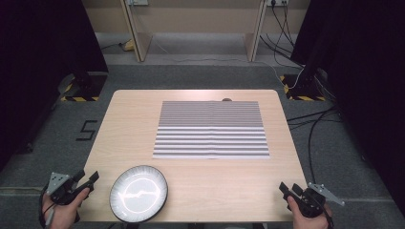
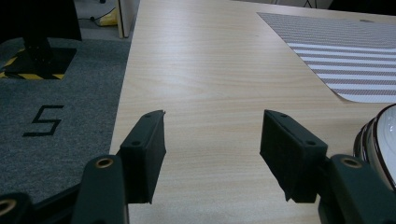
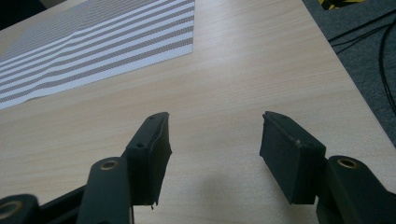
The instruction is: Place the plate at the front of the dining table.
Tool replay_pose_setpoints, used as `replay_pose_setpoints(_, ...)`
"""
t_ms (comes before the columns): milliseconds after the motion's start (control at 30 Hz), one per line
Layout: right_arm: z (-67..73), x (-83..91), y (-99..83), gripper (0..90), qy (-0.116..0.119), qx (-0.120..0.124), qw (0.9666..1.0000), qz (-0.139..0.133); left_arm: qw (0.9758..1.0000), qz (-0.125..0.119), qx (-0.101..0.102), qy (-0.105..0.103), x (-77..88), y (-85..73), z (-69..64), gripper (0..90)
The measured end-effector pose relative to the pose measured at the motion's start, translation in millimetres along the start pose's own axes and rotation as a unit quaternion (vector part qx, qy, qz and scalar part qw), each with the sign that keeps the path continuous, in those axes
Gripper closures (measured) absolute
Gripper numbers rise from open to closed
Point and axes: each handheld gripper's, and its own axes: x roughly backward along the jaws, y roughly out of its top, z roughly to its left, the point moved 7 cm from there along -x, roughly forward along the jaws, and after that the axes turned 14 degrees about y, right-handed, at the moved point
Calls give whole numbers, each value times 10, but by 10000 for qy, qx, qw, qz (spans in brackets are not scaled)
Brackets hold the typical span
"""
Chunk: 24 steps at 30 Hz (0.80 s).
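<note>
Plate (image 1: 138,193) near table's (image 1: 200,171) front edge

The high view looks down from above the pale wooden table (image 1: 200,181); both gripper views skim low over it, sharing the grey-and-white striped placemat (image 2: 345,51).

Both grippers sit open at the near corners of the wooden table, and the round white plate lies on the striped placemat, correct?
Not quite. The round white plate with a dark rim lies on the bare light wooden table, near the left gripper, apart from the grey-and-white striped placemat; the high view shows it. Both grippers, the right gripper too, are open at the near corners.
</note>
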Motion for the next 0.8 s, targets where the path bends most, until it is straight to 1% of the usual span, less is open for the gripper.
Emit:
replay_pose_setpoints(67,4,2,3,428,-2,4,10000,-4,9999,26,136,-98,20,7,-26,397)
replay_pose_setpoints(100,4,-1,2,428,-8,27,10000,4,9998,20,169,-111,35,16,-44,397)
replay_pose_setpoints(167,17,-8,-4,428,-5,25,10000,44,9998,8,153,-152,50,25,-65,397)
replay_pose_setpoints(233,23,-11,-3,428,-2,54,10000,54,9995,0,165,-269,78,44,-114,397)
replay_pose_setpoints(267,29,-16,1,428,3,80,10000,49,9994,-4,159,-295,91,54,-133,397)
replay_pose_setpoints(367,88,-34,3,433,93,4,9999,44,9987,8,228,-459,133,74,-187,399)
replay_pose_setpoints(400,124,-48,6,435,158,7,9999,55,9986,14,207,-482,141,76,-193,402)
replay_pose_setpoints(467,177,-75,10,439,216,59,9997,109,9985,17,182,-522,165,85,-208,411)
replay_pose_setpoints(500,177,-75,10,439,216,59,9997,109,9985,17,182,-522,165,85,-208,414)
replay_pose_setpoints(533,268,-122,30,445,323,112,9993,159,9977,-7,209,-650,202,107,-236,415)
replay_pose_setpoints(633,398,-197,63,448,451,227,9985,191,9973,0,155,-717,230,117,-264,423)
replay_pose_setpoints(700,489,-253,75,449,563,260,9978,232,9968,14,115,-792,247,118,-290,424)
replay_pose_setpoints(733,572,-301,81,449,660,286,9970,279,9965,11,105,-824,252,119,-300,425)
replay_pose_setpoints(767,610,-325,83,449,695,319,9966,298,9964,21,82,-843,257,118,-307,425)
replay_pose_setpoints(800,610,-325,83,449,695,319,9966,298,9964,21,82,-843,257,118,-307,425)
